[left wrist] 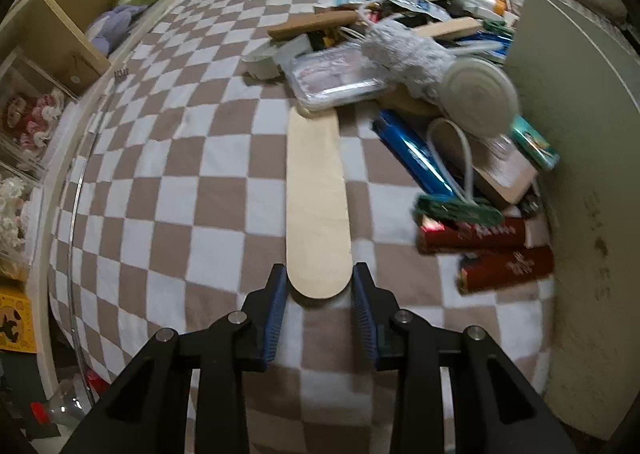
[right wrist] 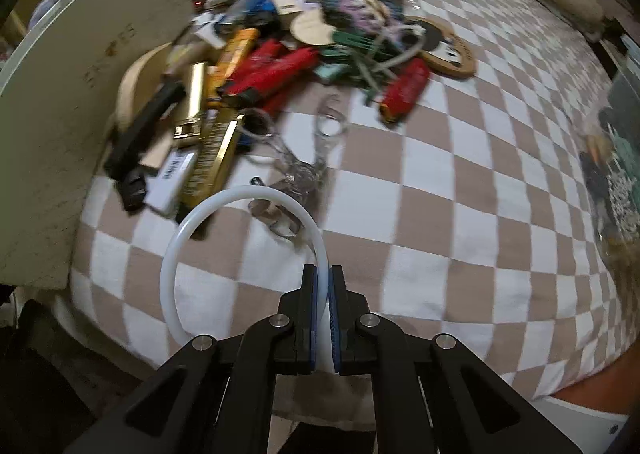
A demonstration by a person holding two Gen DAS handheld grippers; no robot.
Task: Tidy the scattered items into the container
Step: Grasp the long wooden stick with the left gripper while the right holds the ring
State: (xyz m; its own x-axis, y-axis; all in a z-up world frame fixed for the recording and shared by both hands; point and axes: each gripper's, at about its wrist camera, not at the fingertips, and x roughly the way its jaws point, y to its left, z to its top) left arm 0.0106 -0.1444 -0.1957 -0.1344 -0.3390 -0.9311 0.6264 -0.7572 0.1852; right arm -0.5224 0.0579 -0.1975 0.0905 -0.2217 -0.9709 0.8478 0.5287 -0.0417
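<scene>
In the left wrist view my left gripper [left wrist: 319,278] is open, with its blue pads on either side of the rounded near end of a long pale wooden stick [left wrist: 316,190] that lies flat on the checked blanket [left wrist: 192,182]. In the right wrist view my right gripper [right wrist: 322,278] is shut on a white plastic ring [right wrist: 188,226] and holds it above the blanket. The pale container wall [left wrist: 592,142] stands at the right in the left wrist view and at the left in the right wrist view [right wrist: 80,86]. A heap of scattered items [right wrist: 280,54] lies beside it.
The heap holds red packets [left wrist: 504,266], a blue tube [left wrist: 416,154], a clear tray [left wrist: 340,78], a fuzzy grey roll [left wrist: 408,50], gold bars [right wrist: 216,146] and clear scissors [right wrist: 308,158]. Shelves [left wrist: 52,34] stand left of the bed. A cork board [right wrist: 444,50] lies further back.
</scene>
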